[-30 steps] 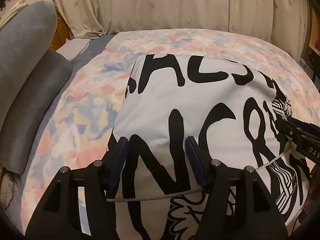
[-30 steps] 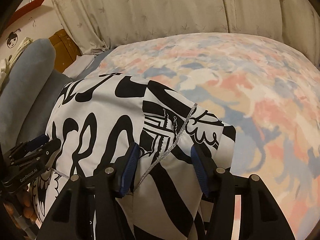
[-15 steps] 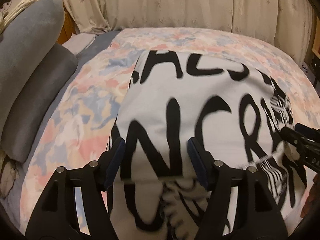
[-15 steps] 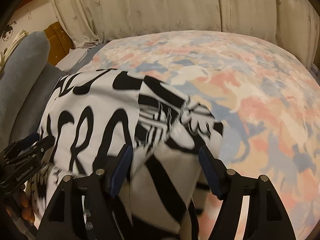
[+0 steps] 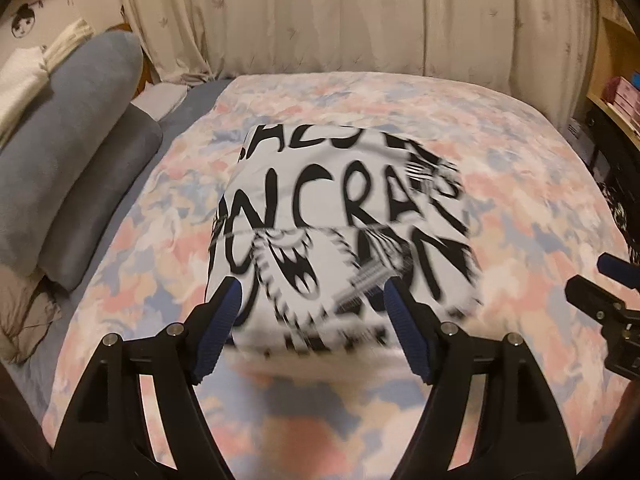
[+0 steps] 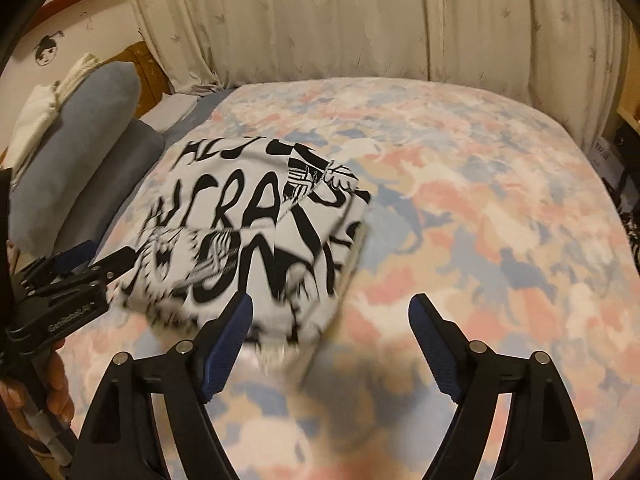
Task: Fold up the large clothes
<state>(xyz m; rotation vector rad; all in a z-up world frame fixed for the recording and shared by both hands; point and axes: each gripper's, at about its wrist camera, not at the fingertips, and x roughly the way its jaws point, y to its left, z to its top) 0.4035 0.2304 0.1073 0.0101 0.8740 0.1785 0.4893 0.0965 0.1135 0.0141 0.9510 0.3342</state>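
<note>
Folded garment (image 5: 344, 240), white with heavy black lettering, lies on the floral bedspread (image 5: 520, 184), centre of the left wrist view and left of centre in the right wrist view (image 6: 256, 240). It reads as a compact rectangle, long axis running from the lower edge of the frame toward the curtain (image 5: 360, 20); a folded-over flap crosses its near half. Near edge is motion-blurred, so the exact hem line is unclear. Left gripper (image 5: 312, 328): jaws apart and opening, nothing clamped; the near edge of the garment shows through the gap, but the pads do not appear to press on it. Right gripper (image 6: 330, 344): jaws apart and opening, empty; only its left finger overlaps the garment's lower right corner in the picture, bare bedspread between the fingers. Grey pillows (image 5: 72, 152) sit at left of frame, well apart from the garment. Judgement: the left gripper is squarely in line with the bundle and the nearer one; the right stands off the bundle's right-hand side. Any next fold or smoothing would have to come in from the near edge, working along the long axis. The fold looks close to finished.
</note>
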